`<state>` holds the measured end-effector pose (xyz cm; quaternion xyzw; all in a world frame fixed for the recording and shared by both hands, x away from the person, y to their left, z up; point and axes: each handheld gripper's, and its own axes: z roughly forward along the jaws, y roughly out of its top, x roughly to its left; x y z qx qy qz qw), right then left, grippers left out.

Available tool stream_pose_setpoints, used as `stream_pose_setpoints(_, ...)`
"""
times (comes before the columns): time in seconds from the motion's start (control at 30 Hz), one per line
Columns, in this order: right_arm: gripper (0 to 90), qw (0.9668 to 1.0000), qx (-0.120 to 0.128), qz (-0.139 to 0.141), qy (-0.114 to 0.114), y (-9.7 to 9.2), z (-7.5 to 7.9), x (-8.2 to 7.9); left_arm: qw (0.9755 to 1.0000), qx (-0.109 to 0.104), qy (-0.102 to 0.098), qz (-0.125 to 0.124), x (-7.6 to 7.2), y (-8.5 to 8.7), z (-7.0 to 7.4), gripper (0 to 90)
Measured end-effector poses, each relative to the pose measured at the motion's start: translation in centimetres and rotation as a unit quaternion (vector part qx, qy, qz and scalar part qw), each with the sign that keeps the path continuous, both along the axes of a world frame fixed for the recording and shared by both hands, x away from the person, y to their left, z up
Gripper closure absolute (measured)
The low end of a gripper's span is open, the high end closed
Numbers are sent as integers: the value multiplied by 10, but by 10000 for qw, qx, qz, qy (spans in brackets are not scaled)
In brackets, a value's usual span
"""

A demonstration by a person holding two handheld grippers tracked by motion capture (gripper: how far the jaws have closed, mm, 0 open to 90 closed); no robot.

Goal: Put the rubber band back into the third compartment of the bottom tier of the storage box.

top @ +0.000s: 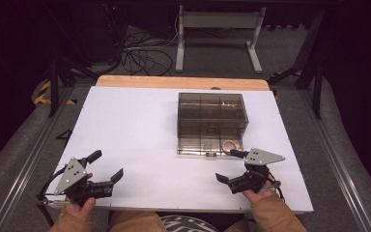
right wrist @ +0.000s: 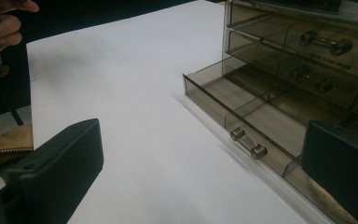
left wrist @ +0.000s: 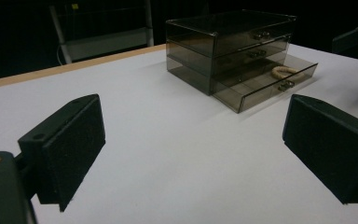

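With the smoked drawer box (top: 212, 123) at centre frame, its bottom drawer (top: 207, 146) pulled out (a pale ring (top: 230, 145) inside), both tongs gape empty; next, I judge, the right tongs (top: 231, 166) must reach its handle (top: 210, 154).

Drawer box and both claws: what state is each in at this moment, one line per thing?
Drawer box: upright on the white table, smoky clear plastic.
Bottom drawer: pulled out part way.
Middle drawer: pushed in.
Top drawer: pushed in.
Tan ring: lying in the open bottom drawer.
Left claw: open, holding nothing.
Right claw: open, holding nothing, beside the open drawer.
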<state>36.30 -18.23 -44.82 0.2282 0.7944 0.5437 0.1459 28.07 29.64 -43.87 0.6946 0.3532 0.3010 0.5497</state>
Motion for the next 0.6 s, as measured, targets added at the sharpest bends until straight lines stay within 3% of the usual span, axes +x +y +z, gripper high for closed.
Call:
stream_pose_setpoints(0.47, 0, 9994, -204, 5, 284, -1, -22, -1, 10000, 76, 52, -12, -2, 0, -4, 65)
stream_pose_setpoints(0.6, 0, 9997, -184, -24, 155, 0, -21, -3, 9999, 145, 35, -28, -1, 0, -5, 65)
